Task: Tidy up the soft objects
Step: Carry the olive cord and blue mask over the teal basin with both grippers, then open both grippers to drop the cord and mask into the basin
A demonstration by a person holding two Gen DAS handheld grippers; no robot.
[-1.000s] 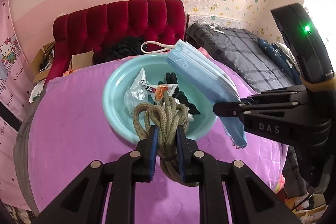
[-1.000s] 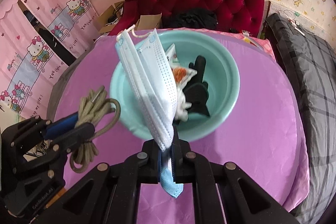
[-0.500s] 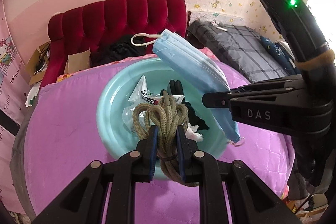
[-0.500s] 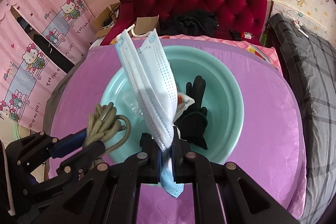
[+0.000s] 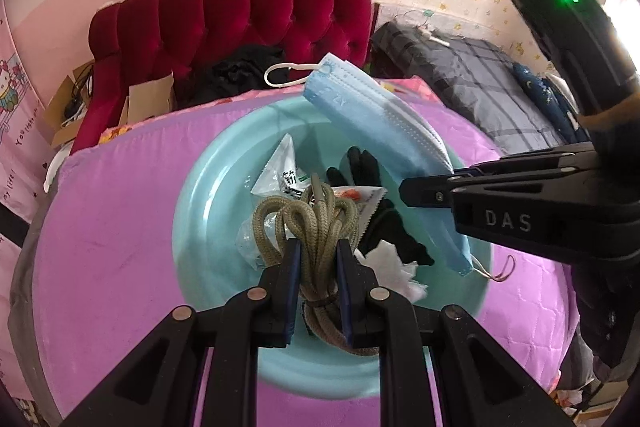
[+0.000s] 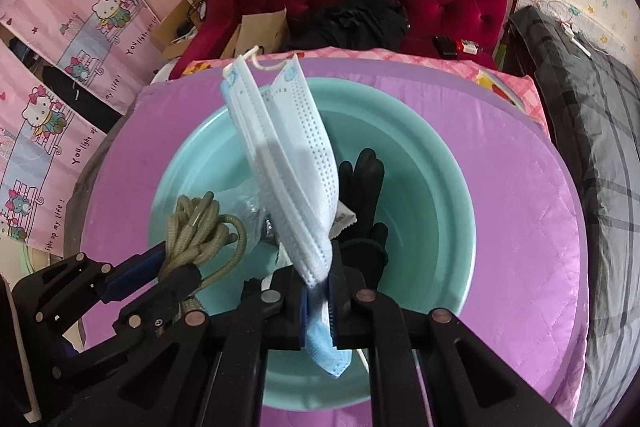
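A teal basin [image 5: 208, 211] [image 6: 436, 187] sits on a purple quilted table. My left gripper [image 5: 316, 255] is shut on a coiled olive rope [image 5: 316, 223] and holds it above the basin; the rope also shows in the right wrist view [image 6: 196, 235]. My right gripper [image 6: 318, 287] is shut on a stack of blue face masks [image 6: 288, 171], held over the basin; the masks show in the left wrist view [image 5: 380, 131]. Inside the basin lie a black glove [image 5: 384, 219] [image 6: 364, 183], plastic wrappers [image 5: 280, 171] and a white tissue [image 5: 392, 267].
The purple table [image 5: 112, 227] [image 6: 532, 211] surrounds the basin. A red tufted headboard [image 5: 240, 15] with black clothing and cardboard boxes stands behind. A bed with a grey plaid cover [image 6: 592, 131] lies to the right. Pink curtains [image 6: 60, 47] hang at left.
Both grippers have moved forward and now hang over the basin, each still holding its load. The basin appears larger and closer.
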